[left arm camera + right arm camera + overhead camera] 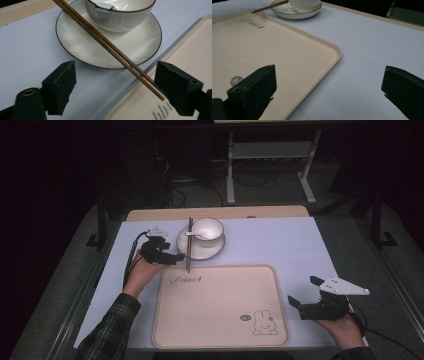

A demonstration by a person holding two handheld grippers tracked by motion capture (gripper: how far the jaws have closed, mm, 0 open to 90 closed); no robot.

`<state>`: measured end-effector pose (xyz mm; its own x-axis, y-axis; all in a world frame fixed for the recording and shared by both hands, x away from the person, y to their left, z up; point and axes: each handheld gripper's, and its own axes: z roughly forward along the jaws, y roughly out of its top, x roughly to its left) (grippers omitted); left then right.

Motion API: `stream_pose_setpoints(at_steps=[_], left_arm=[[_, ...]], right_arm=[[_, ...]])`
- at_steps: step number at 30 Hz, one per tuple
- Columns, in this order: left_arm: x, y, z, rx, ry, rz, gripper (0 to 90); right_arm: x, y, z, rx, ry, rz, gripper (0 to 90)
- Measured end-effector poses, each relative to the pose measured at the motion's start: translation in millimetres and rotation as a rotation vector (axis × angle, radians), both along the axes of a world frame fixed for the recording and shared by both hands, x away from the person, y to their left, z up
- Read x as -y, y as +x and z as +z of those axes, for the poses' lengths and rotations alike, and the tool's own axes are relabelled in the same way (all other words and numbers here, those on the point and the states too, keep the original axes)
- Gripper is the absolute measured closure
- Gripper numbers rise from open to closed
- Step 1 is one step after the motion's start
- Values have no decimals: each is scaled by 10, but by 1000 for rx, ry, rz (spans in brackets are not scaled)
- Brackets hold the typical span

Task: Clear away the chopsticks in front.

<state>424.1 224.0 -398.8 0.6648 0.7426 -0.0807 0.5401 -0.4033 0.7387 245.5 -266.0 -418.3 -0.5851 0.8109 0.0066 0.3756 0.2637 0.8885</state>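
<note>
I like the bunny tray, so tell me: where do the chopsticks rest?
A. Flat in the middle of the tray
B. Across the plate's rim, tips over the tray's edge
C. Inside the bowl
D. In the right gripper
B: the chopsticks lie across the plate beside the bowl, their near ends reaching over the tray edge.

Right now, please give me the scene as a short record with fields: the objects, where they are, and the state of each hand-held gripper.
surface: table with a pale cover
tray: beige tray, nothing on it, a rabbit print in one corner
plate: white plate beyond the tray
bowl: bowl on the plate, a white spoon in it
chopsticks: chopsticks across the plate's left rim, tips reaching the tray's edge
left hand-held gripper: open, at the chopsticks
right hand-held gripper: open, right of the tray
</note>
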Motion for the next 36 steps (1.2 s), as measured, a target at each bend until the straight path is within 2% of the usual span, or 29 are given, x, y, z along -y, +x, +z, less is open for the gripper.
stream_pose_setpoints(at_steps=[8, 15, 17, 19, 25, 29, 36], left_arm=[[190, 214, 28, -45, 49, 4, 290], [333, 358, -57, -77, 107, 18, 354], [347, 395, -87, -86, 105, 27, 372], [363, 420, -106, -93, 100, 30, 395], [430, 471, -180, -117, 140, 26, 459], [467, 499, -217, -115, 173, 39, 492], [466, 542, -257, -120, 189, 54, 556]], right_arm=[[3, -1, 2, 0, 2, 1, 0], [11, -9, 5, 2, 8, 3, 0], [13, -13, 5, 2, 10, 3, 0], [15, -16, 6, 3, 12, 4, 0], [18, -18, 7, 4, 15, 4, 0], [19, -24, 7, 5, 17, 6, 0], [23, -33, 10, 7, 20, 5, 0]])
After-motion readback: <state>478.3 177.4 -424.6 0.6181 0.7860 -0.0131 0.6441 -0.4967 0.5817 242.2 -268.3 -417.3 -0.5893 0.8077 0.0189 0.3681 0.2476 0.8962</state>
